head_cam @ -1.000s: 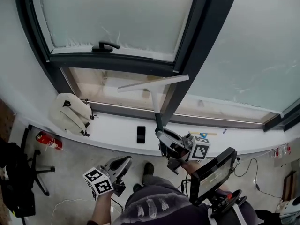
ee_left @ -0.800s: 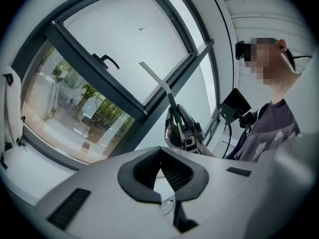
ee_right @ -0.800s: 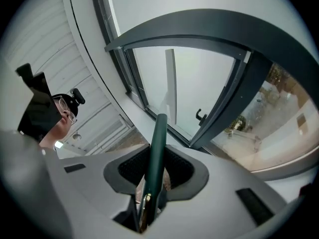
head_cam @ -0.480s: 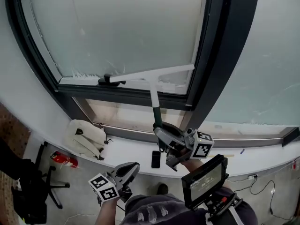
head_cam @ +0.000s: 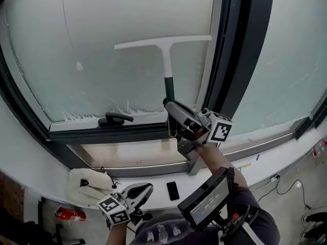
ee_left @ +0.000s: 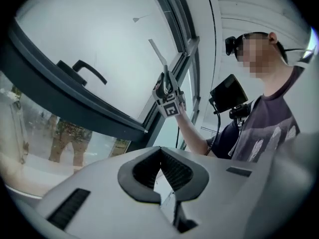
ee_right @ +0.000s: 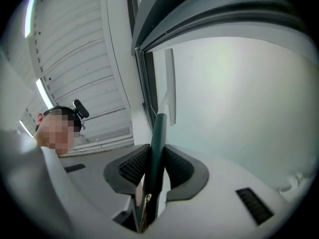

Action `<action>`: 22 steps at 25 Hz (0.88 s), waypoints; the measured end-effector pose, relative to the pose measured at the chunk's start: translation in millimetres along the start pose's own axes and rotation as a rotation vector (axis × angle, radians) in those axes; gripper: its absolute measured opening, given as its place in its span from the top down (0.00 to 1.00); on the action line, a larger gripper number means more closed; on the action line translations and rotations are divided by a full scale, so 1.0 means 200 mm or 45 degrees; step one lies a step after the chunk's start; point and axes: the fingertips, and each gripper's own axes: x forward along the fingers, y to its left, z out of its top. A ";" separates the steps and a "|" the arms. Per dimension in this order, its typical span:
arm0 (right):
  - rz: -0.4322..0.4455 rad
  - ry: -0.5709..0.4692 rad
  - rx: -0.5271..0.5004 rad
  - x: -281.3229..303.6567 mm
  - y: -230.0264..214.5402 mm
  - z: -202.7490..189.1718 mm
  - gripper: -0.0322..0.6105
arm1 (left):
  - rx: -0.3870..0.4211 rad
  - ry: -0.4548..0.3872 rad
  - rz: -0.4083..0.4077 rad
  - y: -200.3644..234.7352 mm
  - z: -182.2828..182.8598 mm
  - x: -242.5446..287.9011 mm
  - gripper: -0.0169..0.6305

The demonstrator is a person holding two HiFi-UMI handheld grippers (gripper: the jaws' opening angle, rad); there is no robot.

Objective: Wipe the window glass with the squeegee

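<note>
Frosted window glass (head_cam: 117,70) fills my view inside a dark frame (head_cam: 240,50). My right tongs (head_cam: 170,105) pinch the squeegee (head_cam: 166,60) handle, blade against the pane; my left tongs (head_cam: 145,188) are pressed together, empty.

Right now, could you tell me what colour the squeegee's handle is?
The handle is dark green, clearest in the right gripper view.

From here I see the white window sill (head_cam: 157,187) running under the frame. A white bag (head_cam: 89,185) lies slumped on it at the left, and a dark phone (head_cam: 173,190) lies flat farther right, well apart from the bag. Below, on the floor (head_cam: 84,221), lies a red cylinder (head_cam: 69,214) (apparently a fire extinguisher).
</note>
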 end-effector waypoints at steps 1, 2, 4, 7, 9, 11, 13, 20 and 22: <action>-0.007 -0.032 -0.018 0.05 -0.02 0.04 0.81 | 0.018 0.021 -0.045 0.03 0.03 -0.04 0.96; -0.014 -0.061 -0.038 0.10 -0.04 0.08 0.81 | 0.032 0.041 -0.086 0.06 0.05 -0.07 0.96; -0.022 -0.095 -0.071 0.19 -0.07 0.16 0.81 | 0.031 0.075 -0.138 0.13 0.10 -0.12 0.96; -0.041 -0.096 -0.100 0.29 -0.10 0.26 0.81 | 0.030 0.097 -0.207 0.18 0.16 -0.17 0.96; -0.033 -0.104 -0.098 0.34 -0.11 0.32 0.80 | 0.042 0.103 -0.245 0.21 0.17 -0.18 0.96; -0.020 -0.123 -0.090 0.35 -0.11 0.39 0.81 | 0.034 0.099 -0.242 0.24 0.20 -0.18 0.96; -0.012 -0.129 -0.097 0.35 -0.10 0.45 0.81 | 0.020 0.089 -0.245 0.24 0.22 -0.15 0.96; 0.039 -0.138 -0.078 0.40 -0.09 0.60 0.81 | 0.007 0.080 -0.294 0.22 0.19 -0.04 0.96; 0.067 -0.196 -0.048 0.39 -0.08 0.66 0.81 | -0.004 0.059 -0.297 0.19 0.20 0.00 0.96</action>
